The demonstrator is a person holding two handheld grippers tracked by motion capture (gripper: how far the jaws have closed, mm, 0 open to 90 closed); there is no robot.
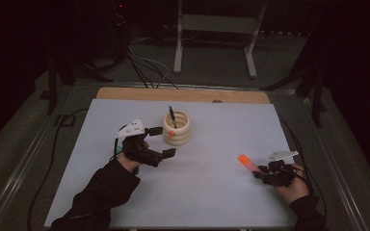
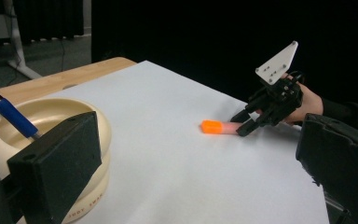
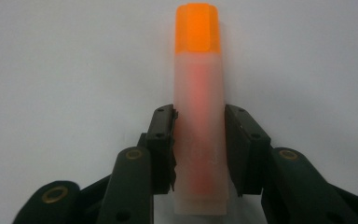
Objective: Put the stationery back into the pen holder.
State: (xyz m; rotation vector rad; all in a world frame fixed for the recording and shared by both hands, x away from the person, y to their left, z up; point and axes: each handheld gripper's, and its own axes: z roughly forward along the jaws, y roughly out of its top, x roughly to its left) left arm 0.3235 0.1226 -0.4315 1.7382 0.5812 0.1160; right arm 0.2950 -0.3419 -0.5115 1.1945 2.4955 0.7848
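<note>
Your right gripper (image 1: 262,172) lies low near the table's right front, jaws pointing up-left and pressed on both sides of the translucent highlighter with the orange cap (image 1: 247,162), which lies flat on the white sheet (image 1: 212,192). In the right gripper view the pads (image 3: 164,140) touch its barrel, cap end away from you. Your left gripper (image 1: 161,142) hovers just beside the cream ringed pen holder (image 1: 177,129), jaws wide apart and holding nothing; a blue pen (image 1: 171,115) stands in the holder. Bare sheet lies between your hands, and the right edge is near your right hand (image 1: 296,185).
</note>
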